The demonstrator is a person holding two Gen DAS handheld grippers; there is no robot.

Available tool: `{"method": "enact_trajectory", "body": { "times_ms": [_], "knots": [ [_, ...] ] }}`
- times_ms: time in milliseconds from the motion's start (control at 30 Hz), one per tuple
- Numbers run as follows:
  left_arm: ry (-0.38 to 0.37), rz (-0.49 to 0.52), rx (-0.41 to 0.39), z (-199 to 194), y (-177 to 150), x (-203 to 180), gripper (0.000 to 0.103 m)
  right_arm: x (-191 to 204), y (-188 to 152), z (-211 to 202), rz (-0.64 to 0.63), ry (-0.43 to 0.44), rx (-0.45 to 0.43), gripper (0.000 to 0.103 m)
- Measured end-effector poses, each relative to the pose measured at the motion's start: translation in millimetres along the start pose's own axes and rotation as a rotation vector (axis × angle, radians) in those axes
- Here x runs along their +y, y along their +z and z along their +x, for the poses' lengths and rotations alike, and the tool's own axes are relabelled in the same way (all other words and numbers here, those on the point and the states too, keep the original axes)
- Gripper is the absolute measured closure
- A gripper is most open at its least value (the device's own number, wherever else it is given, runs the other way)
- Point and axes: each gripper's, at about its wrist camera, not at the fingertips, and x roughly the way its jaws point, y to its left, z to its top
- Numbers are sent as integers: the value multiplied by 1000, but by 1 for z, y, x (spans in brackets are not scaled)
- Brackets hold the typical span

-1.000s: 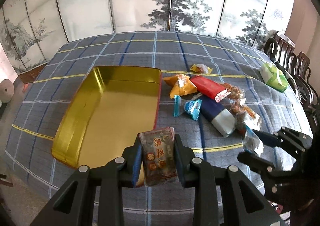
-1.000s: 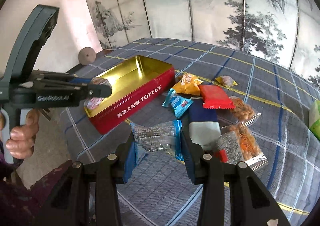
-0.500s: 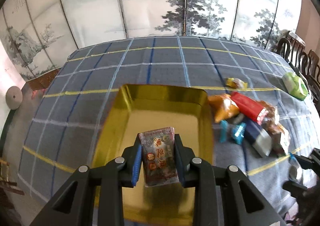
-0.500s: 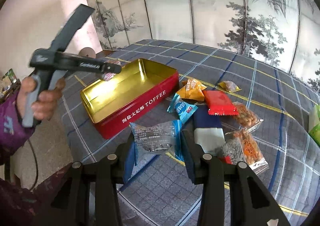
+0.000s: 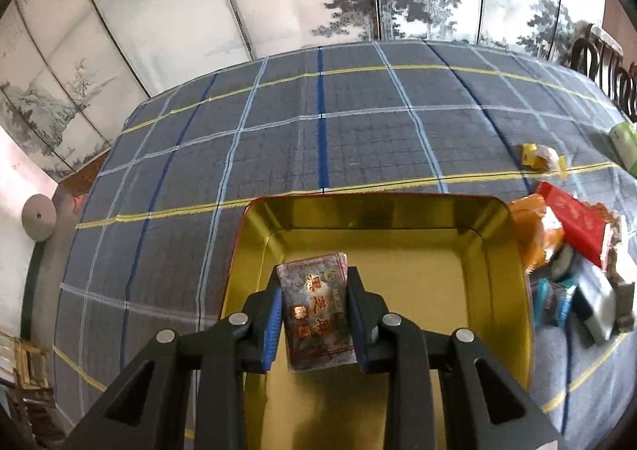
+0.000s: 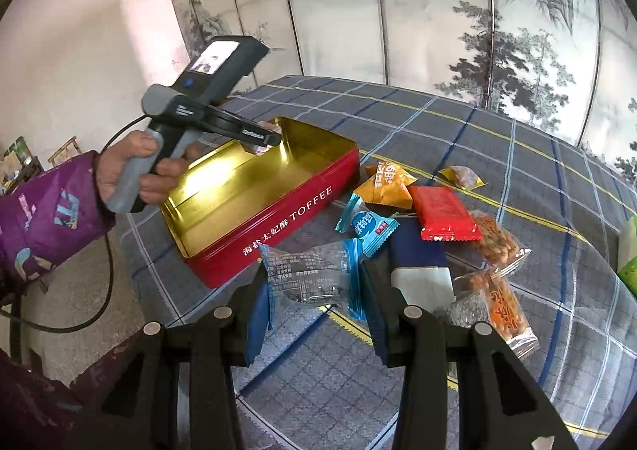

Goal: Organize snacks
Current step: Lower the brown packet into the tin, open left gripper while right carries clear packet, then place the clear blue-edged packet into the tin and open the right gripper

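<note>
My left claw (image 5: 314, 314) clenched a dark sesame packet (image 5: 316, 310) above the open toffee tin (image 6: 278, 207); my right claw (image 6: 314, 287) gripped a clear wrapper (image 6: 310, 275). Releasing too high risked the packet bouncing onto the bench (image 5: 358, 123)

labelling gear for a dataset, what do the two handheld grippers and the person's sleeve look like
Both grippers, left gripper and right gripper, have black angular fingers with blue pads and silver pivot bolts. The left one's grey handle carries a dark body with a blue button, a small screen and a black cable. The sleeve is purple, patterned.
</note>
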Motion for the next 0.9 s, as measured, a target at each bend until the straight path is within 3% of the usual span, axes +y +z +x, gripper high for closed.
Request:
{"method": "enact_trajectory", "body": {
  "times_ms": [133, 267, 400, 467, 600, 900],
  "knots": [
    [-6, 7, 6, 11, 2, -1, 71, 3, 4, 4, -10, 6, 3, 63],
    [7, 10, -16, 12, 4, 2, 63, 7, 9, 9, -12, 11, 3, 63],
    [-10, -44, -45, -2, 3, 12, 62, 10, 18, 15, -19, 20, -1, 63],
    [-21, -79, -72, -14, -2, 17, 56, 11, 28, 18, -24, 41, -10, 63],
    [-6, -178, -118, -48, -24, 33, 50, 20, 53, 33, -50, 105, -25, 62],
    [79, -293, -94, -95, -94, 49, 47, 38, 100, 114, -133, 179, 59, 62]
  ]
}}
